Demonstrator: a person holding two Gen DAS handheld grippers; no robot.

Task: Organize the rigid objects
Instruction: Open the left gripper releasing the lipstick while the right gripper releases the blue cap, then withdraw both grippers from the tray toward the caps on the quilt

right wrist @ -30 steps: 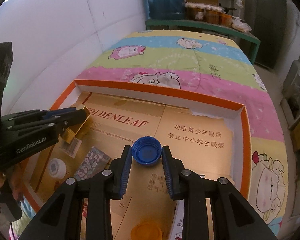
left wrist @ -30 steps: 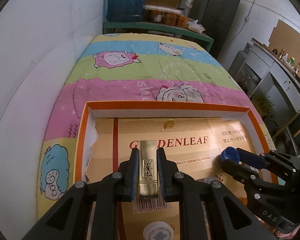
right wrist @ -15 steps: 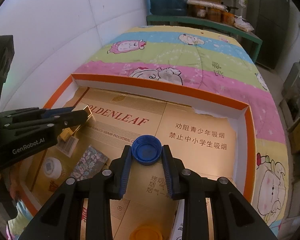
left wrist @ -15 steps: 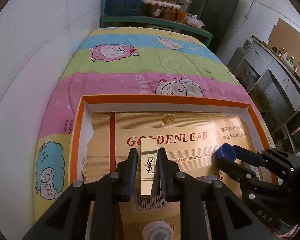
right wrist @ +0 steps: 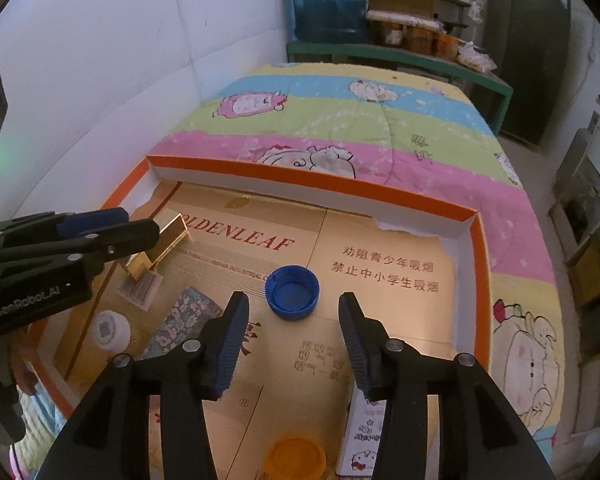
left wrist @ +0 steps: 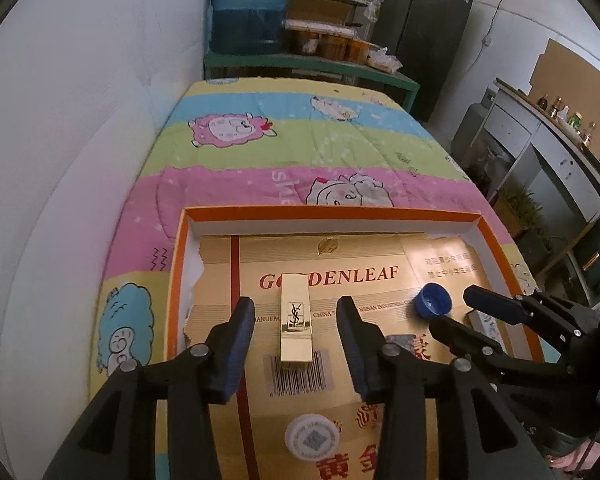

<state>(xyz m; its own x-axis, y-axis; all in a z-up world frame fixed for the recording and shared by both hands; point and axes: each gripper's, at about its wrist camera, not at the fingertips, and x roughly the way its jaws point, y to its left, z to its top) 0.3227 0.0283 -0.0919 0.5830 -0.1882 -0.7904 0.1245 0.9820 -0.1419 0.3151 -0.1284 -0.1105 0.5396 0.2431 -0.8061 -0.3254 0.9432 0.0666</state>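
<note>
Both grippers over the tray, an orange-rimmed shallow box lined with gold "GOLDENLEAF" card, lying on a striped cartoon quilt. Left gripper: jaws spread wide, gripping nothing; the gold case with a monogram lies flat on the tray floor between the fingers, touching neither, its near end over a printed barcode. Right gripper: jaws likewise wide apart and empty; the blue cap sits open side up on the tray floor just ahead of the fingertips, near the tray's middle. Relative to the blue cap: the gold case lies to its left, partly hidden in the right wrist view by the left gripper; a floral box lies flat at its near left; a white disc lies further left, beside the floral box; an orange cap rests well nearer the camera, under the right gripper; a white carton with cartoon print lies beside the orange cap, partly hidden by the right finger. All items rest inside the tray
</note>
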